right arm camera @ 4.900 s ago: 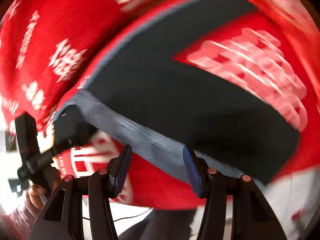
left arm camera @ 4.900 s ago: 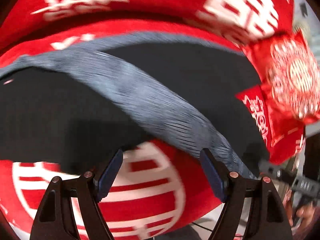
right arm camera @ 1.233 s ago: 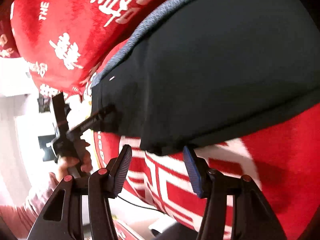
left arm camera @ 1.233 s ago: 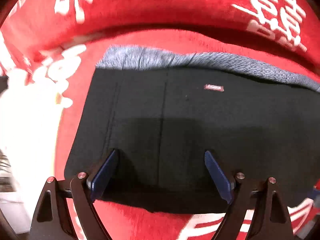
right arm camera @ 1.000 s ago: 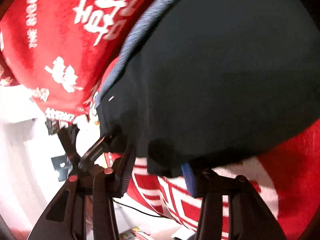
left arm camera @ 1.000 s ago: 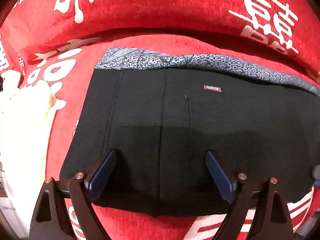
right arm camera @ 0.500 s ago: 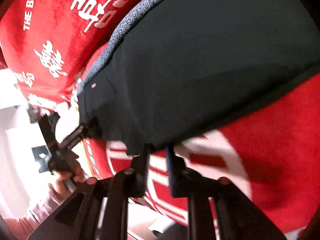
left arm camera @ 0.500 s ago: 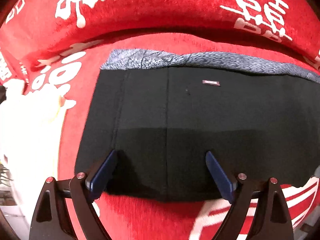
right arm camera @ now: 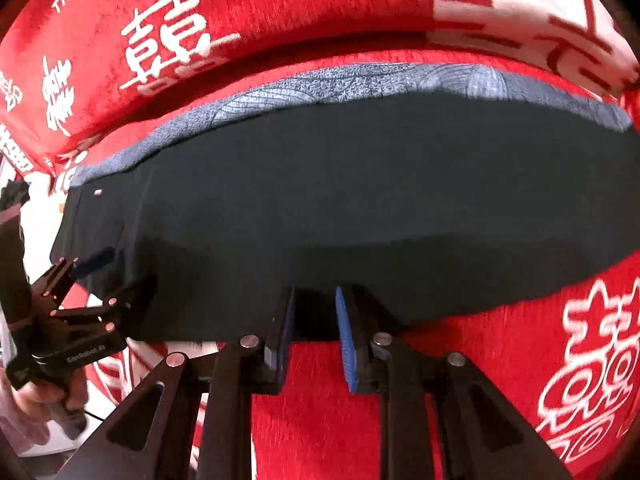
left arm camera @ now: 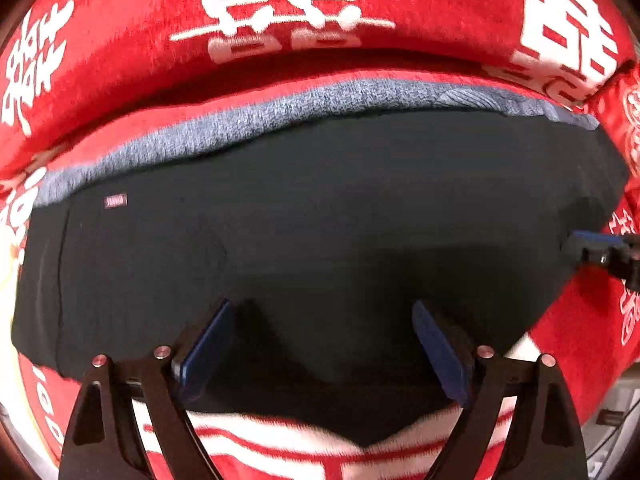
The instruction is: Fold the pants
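One pair of black pants is seen lying flat across a red cloth printed with white characters, with its long edge running left to right in both views. One band of grey patterned fabric is shown along the far edge of the pants, and one small pink label is sewn near their left end.

Two grippers are counted. The left gripper is held over the near edge of the pants with its two blue-padded fingers spread wide; nothing is clamped between them, though black fabric lies beneath the gap. The right gripper is placed at the near hem of the pants, its two fingers drawn close together with a narrow gap left; whether the hem is pinched cannot be told, as the tips are lost against the dark fabric.

One hand is visible at the lower left of the right wrist view, wrapped around the handle of the left gripper.
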`<state>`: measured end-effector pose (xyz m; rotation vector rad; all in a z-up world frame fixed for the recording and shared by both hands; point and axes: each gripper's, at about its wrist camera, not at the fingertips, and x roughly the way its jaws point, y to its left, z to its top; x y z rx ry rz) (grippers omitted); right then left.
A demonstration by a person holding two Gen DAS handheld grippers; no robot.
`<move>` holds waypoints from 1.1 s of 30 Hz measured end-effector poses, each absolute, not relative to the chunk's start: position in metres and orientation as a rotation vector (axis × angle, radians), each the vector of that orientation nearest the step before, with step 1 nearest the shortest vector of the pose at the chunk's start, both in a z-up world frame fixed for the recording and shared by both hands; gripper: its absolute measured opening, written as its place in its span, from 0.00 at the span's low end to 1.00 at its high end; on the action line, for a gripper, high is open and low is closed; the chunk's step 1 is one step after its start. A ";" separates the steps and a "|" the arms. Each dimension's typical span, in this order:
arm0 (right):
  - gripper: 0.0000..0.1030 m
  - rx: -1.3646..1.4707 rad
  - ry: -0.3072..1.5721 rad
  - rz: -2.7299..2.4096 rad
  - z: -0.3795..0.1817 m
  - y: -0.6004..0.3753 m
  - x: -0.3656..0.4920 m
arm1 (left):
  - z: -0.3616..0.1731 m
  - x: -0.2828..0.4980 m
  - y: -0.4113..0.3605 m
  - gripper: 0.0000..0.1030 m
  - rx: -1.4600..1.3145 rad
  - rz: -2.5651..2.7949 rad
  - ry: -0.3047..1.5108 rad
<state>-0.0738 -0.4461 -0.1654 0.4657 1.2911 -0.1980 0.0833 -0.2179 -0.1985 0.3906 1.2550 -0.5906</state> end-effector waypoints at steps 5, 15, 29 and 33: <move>0.23 0.553 1.291 -0.200 -0.152 -0.445 -0.068 | -0.193 0.097 -0.214 0.89 0.370 -0.568 1.337; 0.23 0.519 1.235 -0.047 -0.154 -0.444 0.061 | -0.187 0.206 -0.246 0.89 0.327 -0.439 1.194; 0.20 0.503 1.263 -0.138 -0.162 -0.442 0.072 | -0.168 0.237 -0.145 0.89 0.258 -0.323 1.218; 0.20 0.477 1.282 -0.007 -0.154 -0.387 0.065 | -0.161 0.208 -0.092 0.89 0.316 -0.236 1.223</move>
